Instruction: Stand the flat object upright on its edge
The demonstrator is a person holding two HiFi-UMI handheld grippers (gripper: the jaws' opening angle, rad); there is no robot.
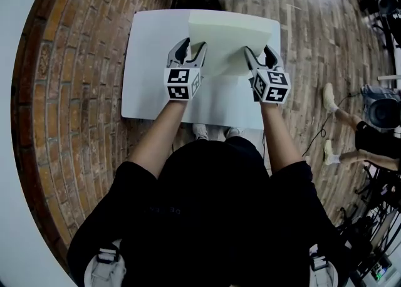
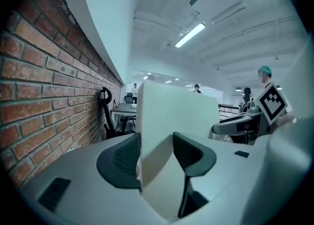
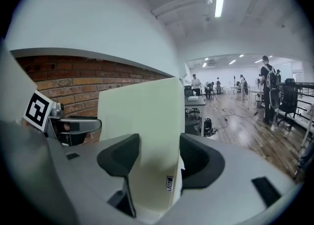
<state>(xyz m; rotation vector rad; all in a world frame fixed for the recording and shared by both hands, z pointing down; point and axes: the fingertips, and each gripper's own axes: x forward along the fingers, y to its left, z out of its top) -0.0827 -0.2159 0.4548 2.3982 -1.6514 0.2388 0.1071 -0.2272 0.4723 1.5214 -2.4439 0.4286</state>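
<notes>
Left gripper (image 1: 191, 51) and right gripper (image 1: 260, 55): my jaws clamp wide on the near edge of the pale slab (image 1: 232, 32), which is tilted over the desk (image 1: 150, 85) at upper centre. I'd lift both evenly, pivoting it on its far edge.

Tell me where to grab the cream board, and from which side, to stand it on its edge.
Take the near edge, one grip toward each corner, coming from the person's side with jaws across its thickness. The board is wide and flat, so two spaced grips should stop it twisting. The left gripper and right gripper are clamped that way.
</notes>
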